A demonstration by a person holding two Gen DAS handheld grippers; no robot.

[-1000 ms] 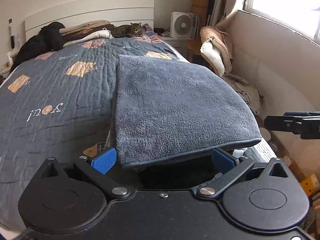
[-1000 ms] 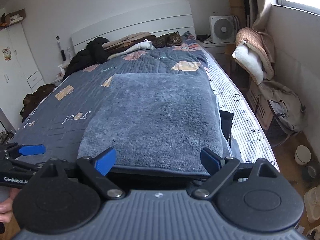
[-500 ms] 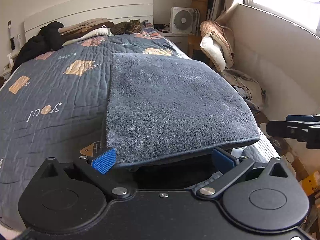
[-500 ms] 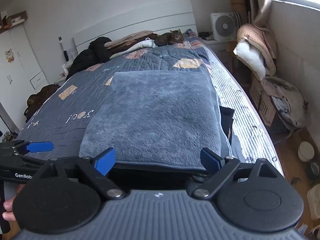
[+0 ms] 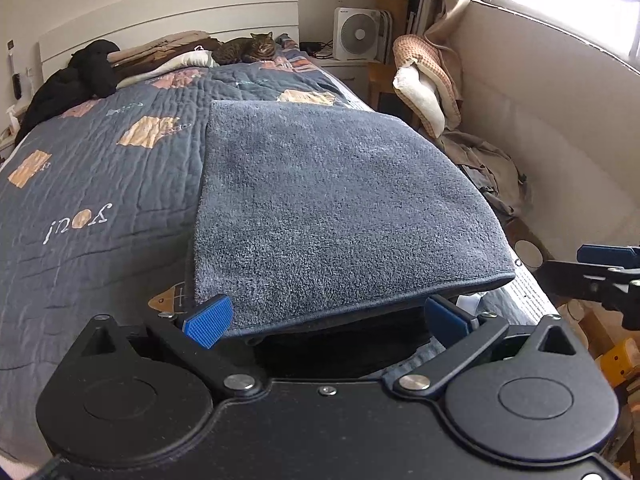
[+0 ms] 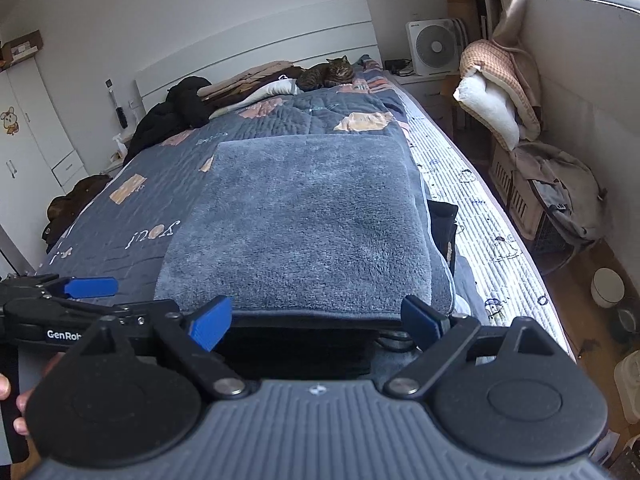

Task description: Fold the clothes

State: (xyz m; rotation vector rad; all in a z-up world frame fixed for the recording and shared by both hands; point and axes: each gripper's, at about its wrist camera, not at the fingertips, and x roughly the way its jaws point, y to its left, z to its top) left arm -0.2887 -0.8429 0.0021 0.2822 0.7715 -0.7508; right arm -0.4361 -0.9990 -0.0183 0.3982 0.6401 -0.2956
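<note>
A bed (image 6: 492, 216) is seen filling most of both views, covered by a dark quilt (image 5: 100, 184) with tan patches. White lettering on the quilt (image 5: 78, 222) is seen upside down and cannot be read with certainty. A folded grey towel (image 5: 332, 208) is laid flat on the quilt at the near end of the bed, towards its right side; its near hem lies just beyond both grippers. Something dark is tucked beneath that hem, but what it is cannot be made out.

The left gripper (image 5: 328, 316) is held with its blue pads wide apart and nothing between them; part of the word "GenRob" is printed on its side in the right wrist view (image 6: 64, 335), the rest being cut off. The right gripper (image 6: 316, 318) is likewise spread wide and empty, only one finger of it being caught at the edge of the left view.

A cat (image 6: 330, 74) is curled by the headboard. A white fan (image 6: 434, 46) is stood beyond the bed; its small label is too blurred to read.
</note>
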